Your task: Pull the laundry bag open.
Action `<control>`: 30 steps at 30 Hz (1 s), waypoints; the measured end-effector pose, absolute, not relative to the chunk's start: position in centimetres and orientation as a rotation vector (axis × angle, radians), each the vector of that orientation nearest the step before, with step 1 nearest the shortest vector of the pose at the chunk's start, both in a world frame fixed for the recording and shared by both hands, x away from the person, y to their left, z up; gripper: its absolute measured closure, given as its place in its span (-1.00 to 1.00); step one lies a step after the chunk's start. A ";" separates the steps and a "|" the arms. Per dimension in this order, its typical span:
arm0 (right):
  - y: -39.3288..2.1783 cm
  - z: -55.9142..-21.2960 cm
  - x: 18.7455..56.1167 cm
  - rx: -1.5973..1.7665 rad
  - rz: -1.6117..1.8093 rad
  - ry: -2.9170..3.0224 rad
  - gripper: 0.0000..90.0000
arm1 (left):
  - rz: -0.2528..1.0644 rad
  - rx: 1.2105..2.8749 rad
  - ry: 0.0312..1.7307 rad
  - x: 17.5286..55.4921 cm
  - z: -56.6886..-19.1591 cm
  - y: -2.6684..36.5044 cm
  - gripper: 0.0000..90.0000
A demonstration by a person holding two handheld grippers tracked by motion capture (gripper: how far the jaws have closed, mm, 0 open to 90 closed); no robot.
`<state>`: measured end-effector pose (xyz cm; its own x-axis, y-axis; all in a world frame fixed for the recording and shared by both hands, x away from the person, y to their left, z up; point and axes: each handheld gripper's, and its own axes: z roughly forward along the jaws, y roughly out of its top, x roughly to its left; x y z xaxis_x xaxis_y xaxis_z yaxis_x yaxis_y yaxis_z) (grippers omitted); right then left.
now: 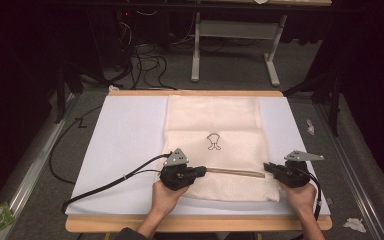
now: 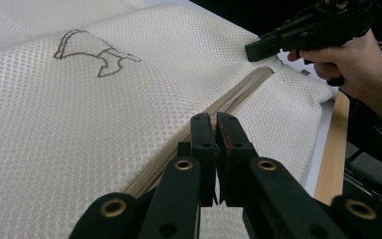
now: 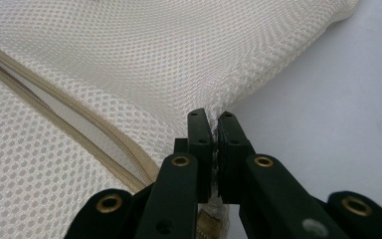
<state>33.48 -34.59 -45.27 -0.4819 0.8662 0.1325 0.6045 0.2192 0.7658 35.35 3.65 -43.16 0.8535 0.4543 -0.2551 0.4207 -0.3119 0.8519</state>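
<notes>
Mesh bag (image 1: pixel 215 150) lies flat, zipper (image 1: pixel 235 173) open; contents cannot be told.

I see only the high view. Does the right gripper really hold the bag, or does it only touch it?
Observer: It holds it. In the right gripper view, the right gripper has its fingers shut on the bag edge, with mesh pinched between them, beside the zipper.
Operator: And the left gripper?
Observer: In the left gripper view, the left gripper is shut too, with its fingers right on the zipper line. What they pinch is hidden.
</notes>
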 end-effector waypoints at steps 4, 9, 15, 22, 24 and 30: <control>-34.6 -45.2 33.5 1.377 1.137 2.176 0.95 | 0.049 1.943 0.645 35.2 -43.0 3.9 0.93; -34.7 -45.3 33.5 1.381 1.134 2.174 0.95 | 0.042 1.934 0.661 35.2 -43.2 4.6 0.93; -34.6 -45.5 33.4 1.378 1.139 2.176 0.95 | 0.039 1.929 0.668 35.1 -43.2 5.2 0.93; -34.6 -45.5 33.5 1.378 1.137 2.178 0.95 | 0.053 1.925 0.668 35.0 -42.9 5.5 0.93; -34.8 -45.5 33.5 1.376 1.131 2.178 0.95 | 0.053 1.915 0.675 35.0 -42.8 5.9 0.93; -34.7 -45.5 33.5 1.380 1.138 2.176 0.95 | 0.059 1.921 0.677 34.9 -42.8 6.2 0.93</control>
